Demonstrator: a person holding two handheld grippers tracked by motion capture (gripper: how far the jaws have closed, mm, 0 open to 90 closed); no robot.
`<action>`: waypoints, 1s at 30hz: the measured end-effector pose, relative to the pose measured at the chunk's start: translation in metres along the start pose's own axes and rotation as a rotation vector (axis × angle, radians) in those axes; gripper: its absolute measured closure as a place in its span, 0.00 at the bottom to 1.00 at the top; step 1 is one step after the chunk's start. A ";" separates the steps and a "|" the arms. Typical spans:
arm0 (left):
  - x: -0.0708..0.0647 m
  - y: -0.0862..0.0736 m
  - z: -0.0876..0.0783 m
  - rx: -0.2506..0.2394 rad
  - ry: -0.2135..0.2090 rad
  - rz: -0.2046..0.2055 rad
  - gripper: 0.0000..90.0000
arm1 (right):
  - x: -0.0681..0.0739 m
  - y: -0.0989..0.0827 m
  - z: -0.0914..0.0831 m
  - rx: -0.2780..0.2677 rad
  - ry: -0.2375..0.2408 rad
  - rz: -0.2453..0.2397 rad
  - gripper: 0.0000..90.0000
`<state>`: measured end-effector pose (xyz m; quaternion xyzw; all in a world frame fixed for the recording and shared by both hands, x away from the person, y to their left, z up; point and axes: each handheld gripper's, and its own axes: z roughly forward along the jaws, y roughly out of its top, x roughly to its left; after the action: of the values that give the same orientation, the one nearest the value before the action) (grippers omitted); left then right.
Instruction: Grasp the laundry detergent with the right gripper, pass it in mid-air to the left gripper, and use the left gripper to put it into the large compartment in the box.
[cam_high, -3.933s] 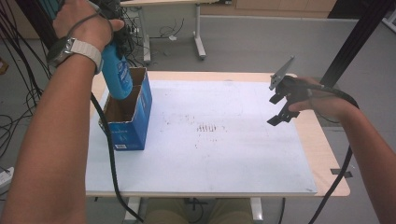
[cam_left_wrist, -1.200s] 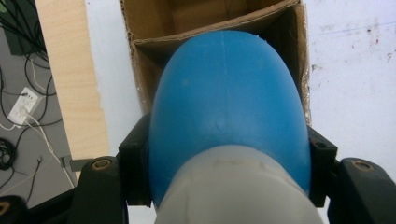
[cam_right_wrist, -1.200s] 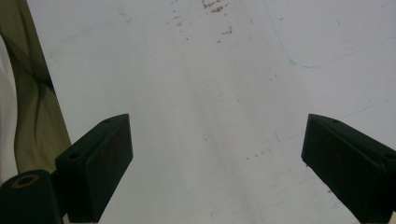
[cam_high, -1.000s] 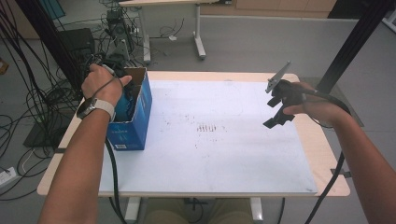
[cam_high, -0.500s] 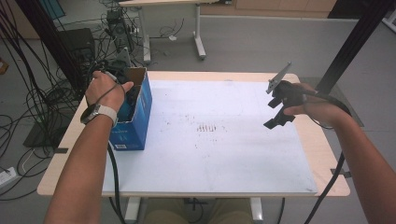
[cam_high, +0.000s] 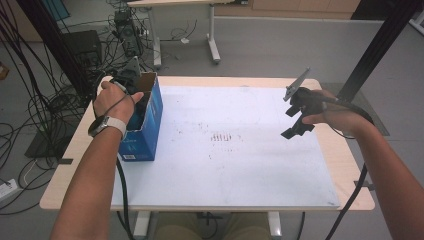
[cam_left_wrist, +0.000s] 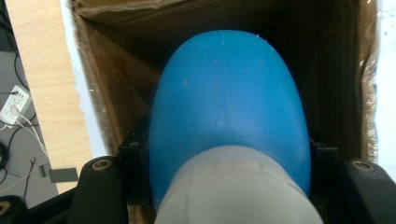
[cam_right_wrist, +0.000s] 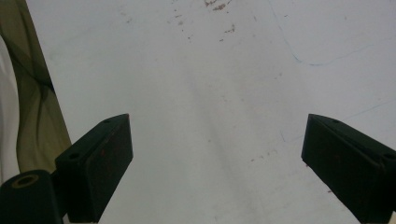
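Moved: the left gripper (cam_high: 134, 102) has come down from above into the blue box (cam_high: 150, 127)
Left grip: clamped on the blue bottle (cam_left_wrist: 229, 107), now inside
Right gripper (cam_high: 296, 116): spread wide, holding nothing, over the white mat (cam_high: 240, 165)
Left to do: likely release and withdraw

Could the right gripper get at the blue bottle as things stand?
Probably not: the blue bottle sits down inside the box, clamped by the left gripper, while the right gripper hangs open across the table.
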<state>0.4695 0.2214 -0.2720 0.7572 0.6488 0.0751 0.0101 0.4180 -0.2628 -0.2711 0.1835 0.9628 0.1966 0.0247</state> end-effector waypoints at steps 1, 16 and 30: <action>0.000 0.000 0.002 0.001 -0.001 0.003 0.42 | 0.000 0.000 0.000 0.004 0.000 0.001 0.10; 0.002 -0.001 0.008 0.005 -0.012 0.002 0.42 | 0.002 -0.001 0.000 0.001 -0.004 0.007 0.10; 0.002 -0.001 0.008 0.008 -0.011 -0.002 0.42 | 0.003 -0.001 0.000 0.002 -0.003 0.002 0.10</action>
<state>0.4698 0.2239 -0.2801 0.7569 0.6499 0.0683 0.0107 0.4154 -0.2623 -0.2717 0.1850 0.9628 0.1952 0.0258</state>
